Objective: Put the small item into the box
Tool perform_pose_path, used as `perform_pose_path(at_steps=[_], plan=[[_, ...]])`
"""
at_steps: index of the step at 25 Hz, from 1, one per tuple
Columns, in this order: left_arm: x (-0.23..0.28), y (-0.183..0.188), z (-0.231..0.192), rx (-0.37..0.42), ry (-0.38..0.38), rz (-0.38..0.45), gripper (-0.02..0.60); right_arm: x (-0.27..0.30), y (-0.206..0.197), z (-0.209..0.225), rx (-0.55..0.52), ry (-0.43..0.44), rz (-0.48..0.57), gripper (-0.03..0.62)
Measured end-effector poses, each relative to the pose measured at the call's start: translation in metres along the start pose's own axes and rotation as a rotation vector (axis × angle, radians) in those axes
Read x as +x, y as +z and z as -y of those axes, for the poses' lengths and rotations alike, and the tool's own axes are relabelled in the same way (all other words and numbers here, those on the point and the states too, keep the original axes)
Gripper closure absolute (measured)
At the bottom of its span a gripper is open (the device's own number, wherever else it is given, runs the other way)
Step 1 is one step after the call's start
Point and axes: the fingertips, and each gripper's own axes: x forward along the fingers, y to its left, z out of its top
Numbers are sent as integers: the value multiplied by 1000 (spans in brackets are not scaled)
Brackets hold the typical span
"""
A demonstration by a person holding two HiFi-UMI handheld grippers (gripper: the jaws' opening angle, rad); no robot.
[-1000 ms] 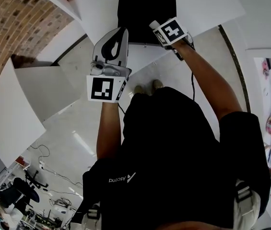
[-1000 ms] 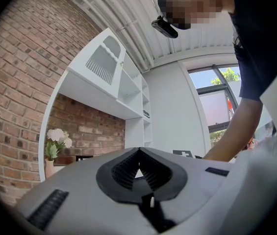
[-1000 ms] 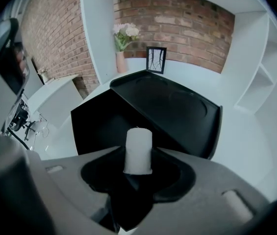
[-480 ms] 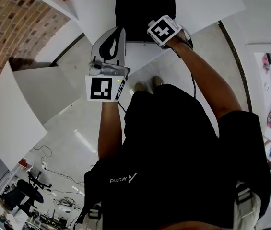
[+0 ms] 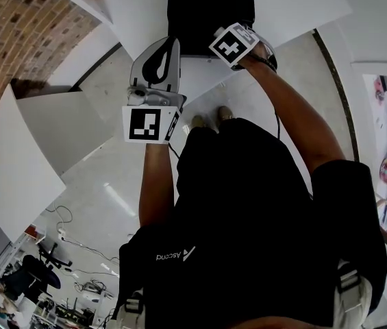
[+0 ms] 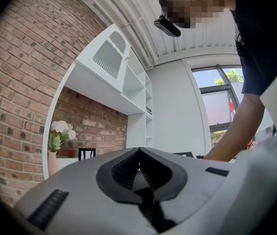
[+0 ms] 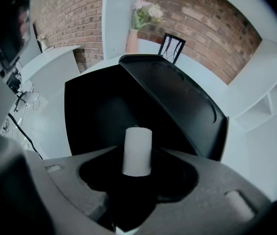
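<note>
White table [image 5: 296, 5], near edge: open box [image 7: 94, 111]. Right gripper [image 7: 137, 155] jaws just opening, cylinder [image 7: 138, 143] between them. Left gripper [image 6: 138, 150] jaws together, empty.

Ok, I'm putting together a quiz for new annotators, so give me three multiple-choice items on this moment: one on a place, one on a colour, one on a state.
1. Where is the white cylinder?
A) between the jaws of the right hand-held gripper, over the open box
B) inside a drawer
C) on a plate

2. What colour is the box?
A) white
B) brown
C) black

3. How do the jaws of the left hand-held gripper stand?
A) wide apart
B) together, with nothing between them
C) closed on the cylinder

Key:
1 A: the right gripper view shows the cylinder upright between the jaws, which have just been opening and appear to stand clear of it, with the box below.
2 C: the box is black in both views that show it.
3 B: the left gripper view shows the tips meeting, with nothing between them.
</note>
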Motion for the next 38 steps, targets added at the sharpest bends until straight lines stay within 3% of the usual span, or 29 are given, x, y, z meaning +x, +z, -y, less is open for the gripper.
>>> perform_pose_path(at_steps=[11, 22, 29, 34, 38], plan=[[4, -4, 9, 2, -29, -17, 583, -16, 5, -7, 20, 47, 102, 379], [9, -4, 23, 14, -39, -26, 583, -30, -2, 8, 61, 15, 176, 379], [17, -1, 38, 23, -52, -32, 583, -97, 26, 4, 128, 102, 441, 385], [24, 9, 52, 32, -69, -28, 583, -166, 46, 4, 150, 161, 743, 419], [26, 22, 71, 34, -86, -22, 583, -226, 46, 0, 152, 188, 972, 490]])
